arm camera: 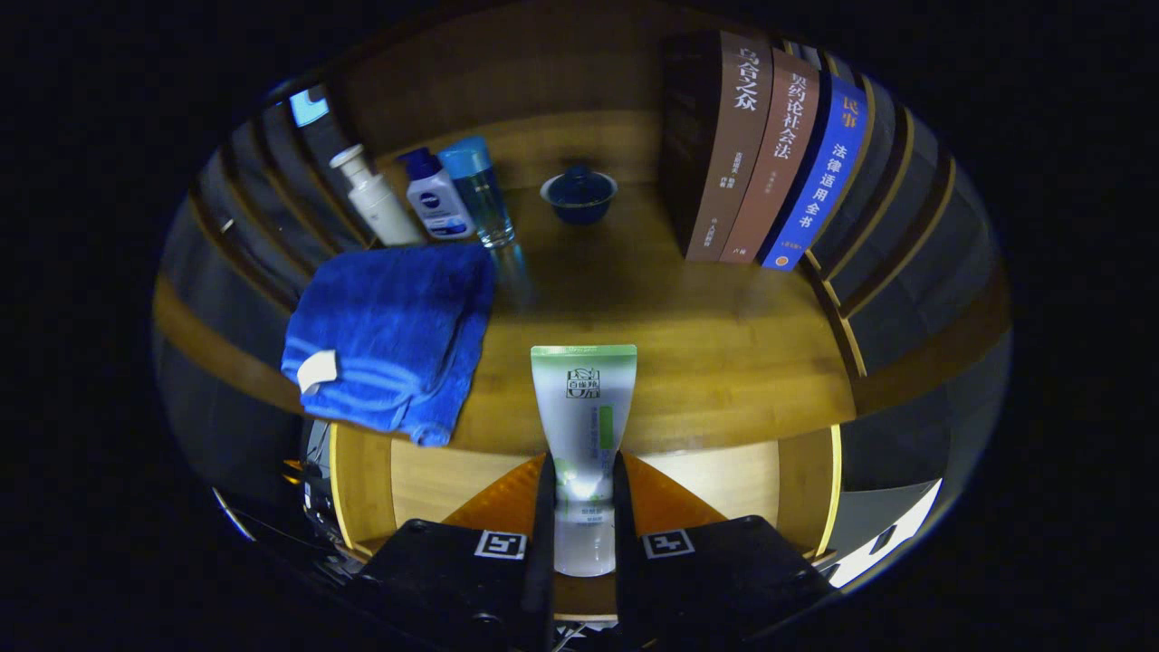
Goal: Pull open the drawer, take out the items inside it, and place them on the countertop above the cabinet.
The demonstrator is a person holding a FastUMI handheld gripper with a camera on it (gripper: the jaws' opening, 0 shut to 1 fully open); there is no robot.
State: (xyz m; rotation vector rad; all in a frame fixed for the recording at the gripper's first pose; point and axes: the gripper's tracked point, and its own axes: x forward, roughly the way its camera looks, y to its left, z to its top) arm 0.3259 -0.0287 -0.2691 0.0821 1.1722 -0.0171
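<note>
My gripper [579, 516] is clamping both fingers on the tube [584, 426], hiding its lower sides, over the open drawer [724, 480] at the counter [706, 353] edge. Bare wood is lying at 12 o'clock; the towel [389, 340] is overhanging at 10, books [770, 154] at 1.

The gripper [580, 534] shows as two broad, dark, blocky housings at about 7 and 5 o'clock, each with a flat matte top face and softly rounded corners. Each block carries a small square fiducial marker, a black pattern on a white field, set at its inner upper corner beside the narrow central slot. Two thin upright fingers [543, 534] rise along that slot, and a small round screw or hole sits near the upper corner of the 7 o'clock block.
</note>
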